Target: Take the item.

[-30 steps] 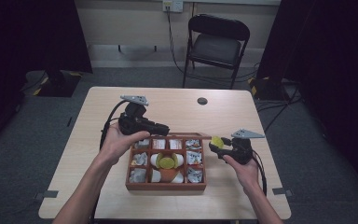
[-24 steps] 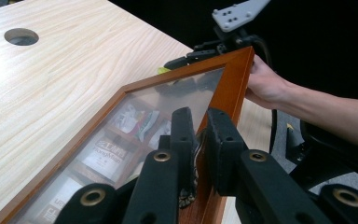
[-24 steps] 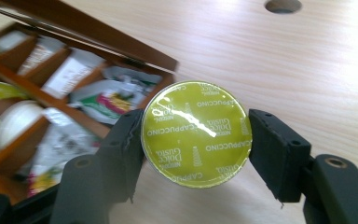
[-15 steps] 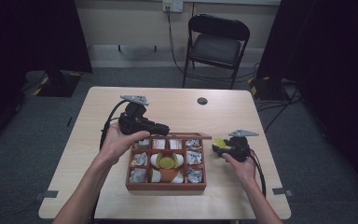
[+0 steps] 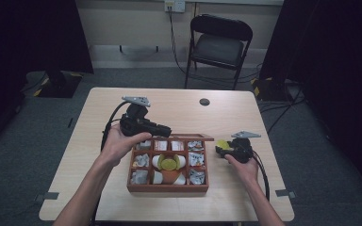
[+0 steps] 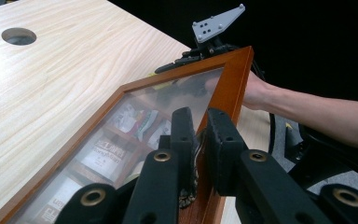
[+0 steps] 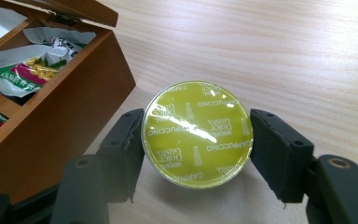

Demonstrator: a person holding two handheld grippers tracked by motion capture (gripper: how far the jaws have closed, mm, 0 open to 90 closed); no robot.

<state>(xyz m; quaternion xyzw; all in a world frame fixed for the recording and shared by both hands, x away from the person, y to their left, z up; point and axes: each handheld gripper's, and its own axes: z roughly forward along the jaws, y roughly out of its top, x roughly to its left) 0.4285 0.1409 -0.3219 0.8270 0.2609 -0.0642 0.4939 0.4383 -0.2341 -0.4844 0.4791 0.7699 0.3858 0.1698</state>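
Note:
A wooden compartment box (image 5: pixel 169 188) sits mid-table, with its glass-paned lid (image 5: pixel 188 137) raised. My left gripper (image 5: pixel 167 129) is shut on the lid's wooden frame (image 6: pixel 233 79), and its jaws (image 6: pixel 200 135) pinch the frame edge. A yellow-green coffee capsule (image 7: pixel 196 134) rests on the table just right of the box (image 7: pixel 51 126), between the jaws of my right gripper (image 7: pixel 196 140). Those jaws have just been opening, and the pads stand at the capsule's rim without squeezing it. In the high view the capsule (image 5: pixel 223 144) lies at the tip of the right gripper (image 5: pixel 227 149).
The box holds foil tea packets and, in its middle cells, more capsules (image 5: pixel 168 163). A cable hole (image 5: pixel 204 101) lies in the far tabletop. A folding chair (image 5: pixel 219 44) stands behind the table. The right gripper's grey plate (image 6: pixel 214 23) shows past the lid.
My right gripper has sunk a little with the capsule, down to the tabletop beside the box. The left gripper and the lid have not moved.

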